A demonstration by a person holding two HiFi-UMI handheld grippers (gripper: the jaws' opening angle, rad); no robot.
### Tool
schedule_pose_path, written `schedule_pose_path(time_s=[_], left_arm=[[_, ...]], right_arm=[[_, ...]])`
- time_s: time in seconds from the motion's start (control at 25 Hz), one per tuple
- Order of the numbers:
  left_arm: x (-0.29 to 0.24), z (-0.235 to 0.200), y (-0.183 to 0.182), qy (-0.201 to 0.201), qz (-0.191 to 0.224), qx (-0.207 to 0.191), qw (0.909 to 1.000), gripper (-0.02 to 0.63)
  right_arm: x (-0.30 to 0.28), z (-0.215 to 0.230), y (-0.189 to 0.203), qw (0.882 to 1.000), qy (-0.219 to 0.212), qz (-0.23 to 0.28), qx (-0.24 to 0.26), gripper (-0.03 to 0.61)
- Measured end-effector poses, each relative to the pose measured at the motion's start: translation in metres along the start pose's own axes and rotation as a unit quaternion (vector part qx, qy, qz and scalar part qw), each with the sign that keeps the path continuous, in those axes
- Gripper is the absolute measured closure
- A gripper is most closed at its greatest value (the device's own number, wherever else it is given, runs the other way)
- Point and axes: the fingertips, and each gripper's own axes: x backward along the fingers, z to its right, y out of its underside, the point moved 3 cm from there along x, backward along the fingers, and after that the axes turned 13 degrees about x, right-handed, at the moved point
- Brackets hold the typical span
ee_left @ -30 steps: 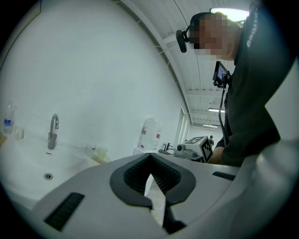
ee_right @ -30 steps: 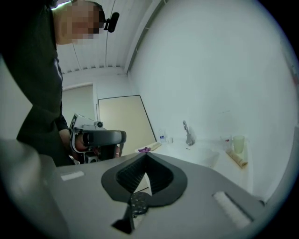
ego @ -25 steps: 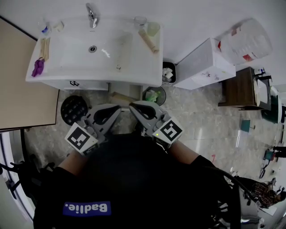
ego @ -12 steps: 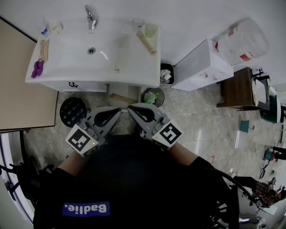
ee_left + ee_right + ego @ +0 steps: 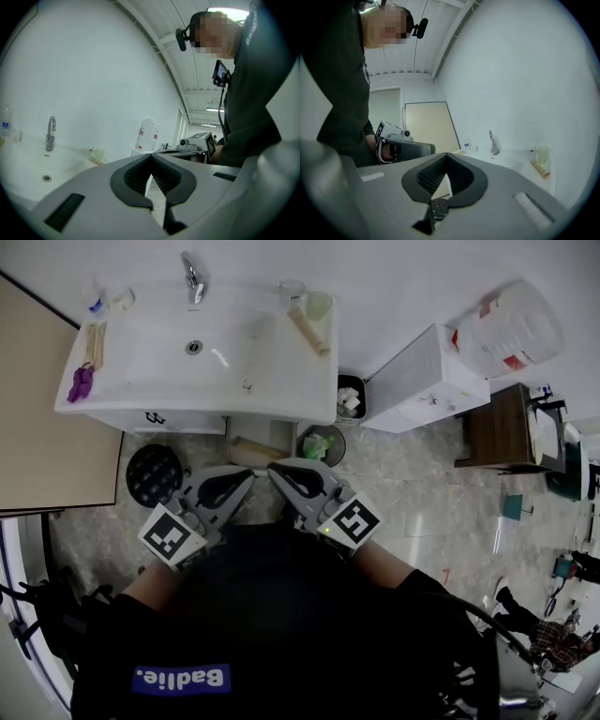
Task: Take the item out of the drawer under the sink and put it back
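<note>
**While both grippers hang shut, the way to the sink drawer is narrow**

Where the person's black top (image 5: 281, 615) fills the near edge of the head view, both bare forearms reach forward from it. The left gripper (image 5: 247, 475) and the right gripper (image 5: 274, 469) are held side by side close to the body. Their tips angle toward each other, near but apart, and point at the sink cabinet. In each gripper view the ribbed dark pads meet at the tip with nothing between them, so both tools are closed and empty.

Pale marbled floor tiles (image 5: 412, 484) lie open to the right of the grippers. On the left a black round stool (image 5: 155, 470) stands near the left gripper. Just ahead, a tan rod-shaped thing (image 5: 251, 446) and a small round bin with green contents (image 5: 322, 442) sit between the tips and the cabinet.

Beyond them the white drawer front (image 5: 178, 417) shows as a thin band under the near rim of the white rectangular basin (image 5: 141, 381). The item itself cannot be made out in any view. A black bin holding white scraps (image 5: 349, 397) stands just beside the basin's right edge, and a beige flat panel (image 5: 47, 409) borders its left.
</note>
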Motion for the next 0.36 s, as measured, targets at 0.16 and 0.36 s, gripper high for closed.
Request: schedule_pose_path(time_s=[0.16, 0.36], left_arm=[[0.0023, 0.0005, 0.0003, 0.000, 0.004, 0.000, 1.0000, 0.609], [0.0071, 0.0011, 0.0017, 0.000, 0.006, 0.000, 1.0000, 0.609]], right_arm=[[-0.0003, -0.0018, 0.0013, 1.000, 0.001, -0.002, -0.002, 0.577], [-0.0024, -0.0063, 0.0026, 1.000, 0.001, -0.003, -0.002, 0.577]])
